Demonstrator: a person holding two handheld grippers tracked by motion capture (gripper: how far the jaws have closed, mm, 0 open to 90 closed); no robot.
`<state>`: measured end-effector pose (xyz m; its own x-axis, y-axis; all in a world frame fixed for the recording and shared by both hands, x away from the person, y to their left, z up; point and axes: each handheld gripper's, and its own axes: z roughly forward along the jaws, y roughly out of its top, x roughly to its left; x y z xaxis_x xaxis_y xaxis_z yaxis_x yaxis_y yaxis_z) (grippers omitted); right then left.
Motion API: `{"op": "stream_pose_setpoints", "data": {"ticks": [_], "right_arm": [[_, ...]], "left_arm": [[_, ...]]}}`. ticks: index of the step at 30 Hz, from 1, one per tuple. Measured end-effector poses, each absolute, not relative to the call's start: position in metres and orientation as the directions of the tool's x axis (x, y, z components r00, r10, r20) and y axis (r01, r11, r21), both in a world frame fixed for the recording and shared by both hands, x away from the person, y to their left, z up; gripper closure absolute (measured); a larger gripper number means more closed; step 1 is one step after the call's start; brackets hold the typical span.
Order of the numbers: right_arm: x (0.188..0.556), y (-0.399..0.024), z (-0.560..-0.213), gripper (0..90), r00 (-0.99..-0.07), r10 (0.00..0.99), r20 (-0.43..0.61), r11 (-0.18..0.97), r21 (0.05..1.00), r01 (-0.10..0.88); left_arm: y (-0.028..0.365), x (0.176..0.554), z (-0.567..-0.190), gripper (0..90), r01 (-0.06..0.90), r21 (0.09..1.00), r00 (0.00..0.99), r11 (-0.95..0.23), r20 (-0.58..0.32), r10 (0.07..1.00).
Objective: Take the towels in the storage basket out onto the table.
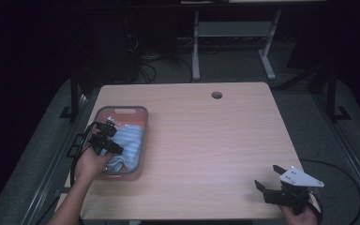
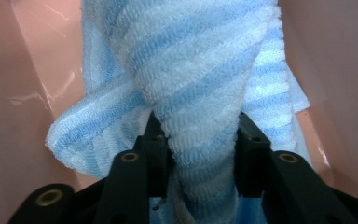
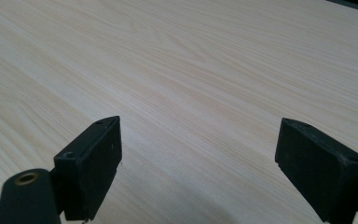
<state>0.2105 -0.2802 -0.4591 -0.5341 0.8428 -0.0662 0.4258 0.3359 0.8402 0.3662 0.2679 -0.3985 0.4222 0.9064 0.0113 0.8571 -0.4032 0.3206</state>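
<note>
Left gripper (image 1: 107, 137) is inside the bin (image 1: 142, 140) at the left side of the counter (image 1: 206, 140), and its jaws are pinching a fold of the towel (image 1: 131, 140). From the left gripper view, the towel (image 2: 200, 84) has light blue and white stripes and a terry surface. One thick fold of it stands between the two black jaws, which press on it from both sides, and the rest of the cloth lies bunched behind. The bin's inner walls (image 2: 23, 93) look pink and shiny around the cloth. In the high view the bin has a grey rim, and the person's left hand (image 1: 91, 164) holds the gripper at the bin's near edge.

Right gripper (image 1: 268, 178) is at the near right corner of the counter, well apart from the bin. Its jaws are spread wide, with bare pale wood (image 3: 191, 70) between them, and they hold nothing. A grey plate (image 1: 301, 177) sits on top of it.
</note>
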Motion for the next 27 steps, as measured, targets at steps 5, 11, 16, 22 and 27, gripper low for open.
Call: {"op": "stream_pose_setpoints", "data": {"ticks": [5,11,16,22,27], "right_arm": [[0.21,-0.281,-0.459,14.2,-0.533,0.843,-0.073,0.339,0.842,0.42],[0.21,-0.283,-0.459,14.2,-0.53,0.845,-0.07,0.335,0.841,0.424],[0.21,-0.283,-0.459,14.2,-0.527,0.847,-0.065,0.331,0.841,0.428],[0.21,-0.28,-0.459,14.1,-0.527,0.847,-0.068,0.333,0.841,0.427],[0.211,-0.278,-0.46,14.2,-0.531,0.844,-0.077,0.344,0.837,0.426]], "left_arm": [[0.265,0.369,-0.401,70.1,0.862,0.302,0.42,-0.407,0.022,0.907],[0.267,0.37,-0.397,72.4,0.865,0.316,0.409,-0.39,0.007,0.912],[0.278,0.364,-0.389,73.1,0.862,0.372,0.394,-0.345,-0.063,0.917],[0.293,0.356,-0.377,73.1,0.851,0.43,0.39,-0.301,-0.132,0.911],[0.298,0.352,-0.371,73.1,0.842,0.465,0.398,-0.276,-0.189,0.897]]}}
